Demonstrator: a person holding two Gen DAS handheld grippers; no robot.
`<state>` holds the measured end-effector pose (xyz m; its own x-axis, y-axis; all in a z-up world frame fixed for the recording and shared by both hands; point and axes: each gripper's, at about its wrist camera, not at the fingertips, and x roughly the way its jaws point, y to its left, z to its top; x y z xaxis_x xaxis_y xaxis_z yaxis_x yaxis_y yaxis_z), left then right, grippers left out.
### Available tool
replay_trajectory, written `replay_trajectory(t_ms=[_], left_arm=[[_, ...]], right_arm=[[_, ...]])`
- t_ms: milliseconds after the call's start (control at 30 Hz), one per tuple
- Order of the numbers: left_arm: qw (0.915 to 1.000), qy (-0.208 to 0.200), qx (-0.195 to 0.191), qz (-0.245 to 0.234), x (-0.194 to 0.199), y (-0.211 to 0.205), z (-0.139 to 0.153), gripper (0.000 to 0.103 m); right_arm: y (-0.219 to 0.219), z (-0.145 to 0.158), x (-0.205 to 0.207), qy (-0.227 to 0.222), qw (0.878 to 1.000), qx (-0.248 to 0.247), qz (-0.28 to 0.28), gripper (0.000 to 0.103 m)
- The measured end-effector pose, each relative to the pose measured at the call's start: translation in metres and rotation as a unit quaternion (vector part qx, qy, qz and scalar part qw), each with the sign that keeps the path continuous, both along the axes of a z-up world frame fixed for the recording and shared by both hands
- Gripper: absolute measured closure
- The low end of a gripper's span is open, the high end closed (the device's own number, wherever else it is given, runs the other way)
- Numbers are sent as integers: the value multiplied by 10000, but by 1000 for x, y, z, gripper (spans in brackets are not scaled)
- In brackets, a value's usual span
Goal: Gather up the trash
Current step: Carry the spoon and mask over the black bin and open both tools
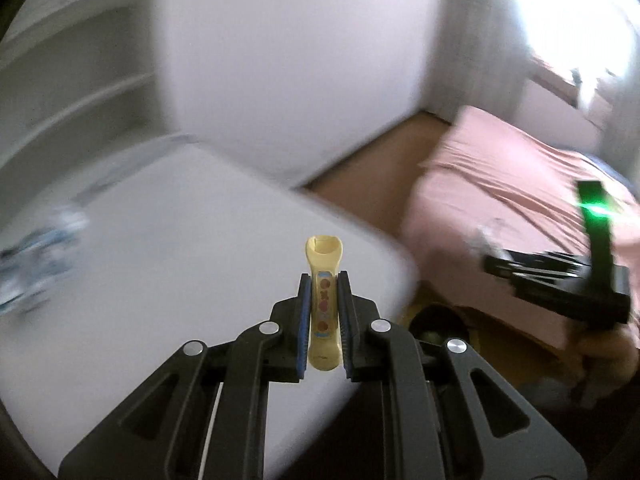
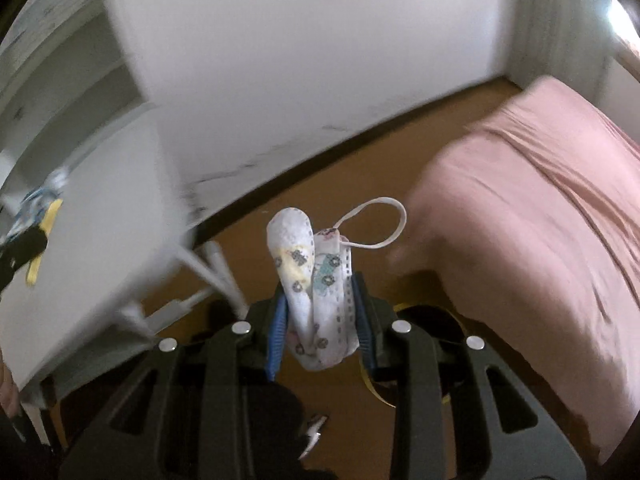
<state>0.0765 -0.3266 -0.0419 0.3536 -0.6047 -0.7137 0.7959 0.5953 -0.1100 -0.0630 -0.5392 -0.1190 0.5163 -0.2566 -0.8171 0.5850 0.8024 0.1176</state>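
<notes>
My left gripper [image 1: 325,280] is shut on a flat yellow wrapper [image 1: 324,276] with round printed marks, held above the white table [image 1: 160,260]. My right gripper [image 2: 320,280] is shut on a crumpled white face mask [image 2: 310,264] with small printed figures; its ear loop [image 2: 380,220] sticks up to the right. The right gripper also shows in the left wrist view [image 1: 560,276], over the pink bed. The left gripper with the yellow wrapper shows in the right wrist view [image 2: 28,248] at the left edge. A dark round bin [image 2: 424,320] with a yellow rim sits on the floor below the right gripper.
A blurred clear plastic item [image 1: 36,256] lies on the table's left side. A pink-covered bed [image 2: 540,220] fills the right. White shelves [image 2: 60,80] and a white wall stand behind. The floor [image 2: 340,184] is brown; white table legs [image 2: 216,276] stand near the bin.
</notes>
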Motion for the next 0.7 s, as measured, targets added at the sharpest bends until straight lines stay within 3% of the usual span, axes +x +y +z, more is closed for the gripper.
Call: replay_trajectory(t_ms=[133, 267, 433, 567, 700], left_arm=[[9952, 346, -24, -914, -44, -76, -23, 91], [9875, 610, 107, -1453, -75, -138, -63, 91], [9784, 937, 468, -1781, -99, -204, -136, 91], [9728, 1217, 774, -1811, -98, -234, -193, 91], [9708, 1229, 1073, -1760, -98, -256, -247, 91]], right_arm=[[-42, -24, -40, 152, 9985, 130, -508, 72], [-81, -59, -73, 284, 9945, 362, -937, 72], [-120, -122, -92, 577, 9872, 774, -1266, 72], [-138, -171, -101, 860, 9796, 1168, -1394, 72], [-150, -211, -106, 1048, 9698, 1550, -1565, 72]])
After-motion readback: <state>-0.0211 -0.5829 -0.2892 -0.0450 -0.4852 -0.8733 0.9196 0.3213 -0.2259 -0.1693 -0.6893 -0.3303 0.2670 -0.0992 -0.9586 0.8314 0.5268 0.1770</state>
